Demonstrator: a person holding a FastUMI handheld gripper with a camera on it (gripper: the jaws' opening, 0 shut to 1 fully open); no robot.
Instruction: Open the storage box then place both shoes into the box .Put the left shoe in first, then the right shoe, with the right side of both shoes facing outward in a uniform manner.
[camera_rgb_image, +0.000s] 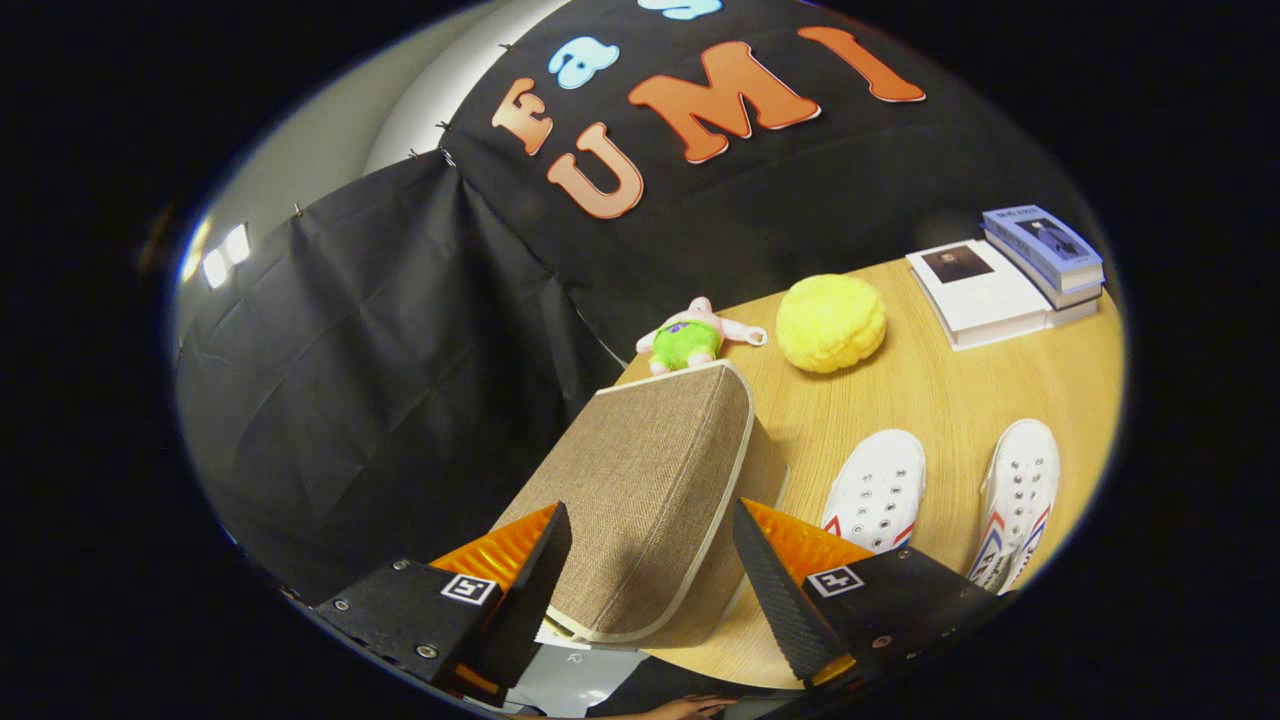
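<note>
Between the wide-open fingers, which grip nothing, the box sits with lid shut, framed for opening. Both shoes wait on the tabletop at three o'clock of it, toes toward the gripper.

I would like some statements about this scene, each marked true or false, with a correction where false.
1. The gripper has its fingers apart on either side of the storage box lid. True.
2. Both white shoes already lie inside the box. False: they rest on the wooden table, beside the box.
3. A yellow plush ball lies beyond the box. True.
4. The stacked books sit between the two shoes. False: they lie beyond the shoes, near the table's far edge.
5. A small toy with green shorts lies next to the yellow ball. True.
</note>
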